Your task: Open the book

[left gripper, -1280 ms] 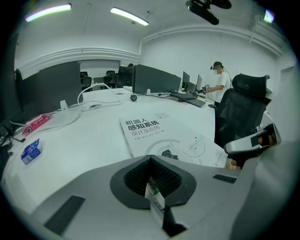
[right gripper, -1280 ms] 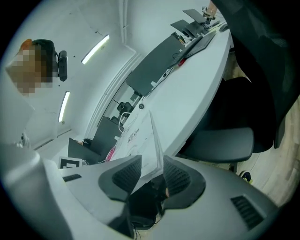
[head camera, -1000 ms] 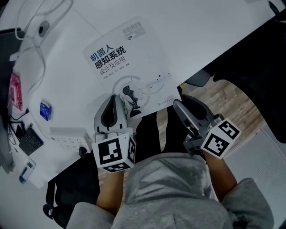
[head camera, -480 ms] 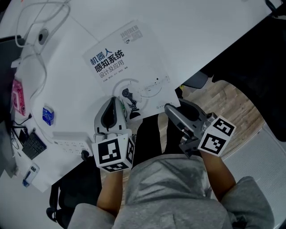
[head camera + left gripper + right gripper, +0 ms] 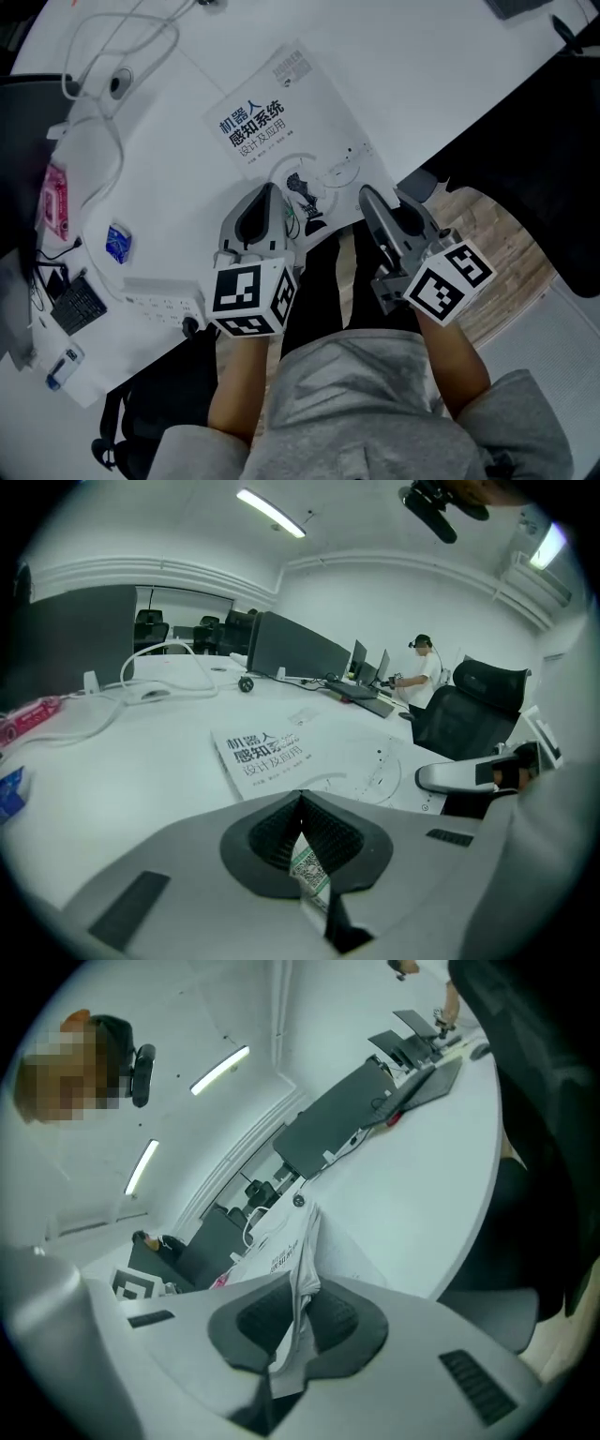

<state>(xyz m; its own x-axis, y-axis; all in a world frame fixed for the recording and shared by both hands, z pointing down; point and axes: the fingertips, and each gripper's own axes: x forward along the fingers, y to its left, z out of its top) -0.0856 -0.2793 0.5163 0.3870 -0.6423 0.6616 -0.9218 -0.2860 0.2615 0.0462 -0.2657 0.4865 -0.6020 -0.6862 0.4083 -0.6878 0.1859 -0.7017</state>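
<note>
A white book (image 5: 291,131) with dark printed title lies closed on the white table (image 5: 412,84), its near edge over the table's front rim. My left gripper (image 5: 278,195) sits at the book's near left corner; in the left gripper view its jaws (image 5: 302,803) are pinched on a thin corner bearing a code sticker, with the book (image 5: 281,757) beyond. My right gripper (image 5: 367,197) is at the near right corner. In the right gripper view its jaws (image 5: 298,1293) are closing, with the raised cover edge of the book (image 5: 286,1246) pressed between the pads.
White cables (image 5: 103,141), a pink item (image 5: 54,202), a blue packet (image 5: 118,242) and a white power strip (image 5: 155,298) lie left of the book. A black office chair (image 5: 469,714), monitors (image 5: 291,649) and a distant person (image 5: 427,667) stand beyond the table.
Both grippers moved forward and slightly up onto the book's near edge. The right jaws, open earlier, have closed on the cover edge.
</note>
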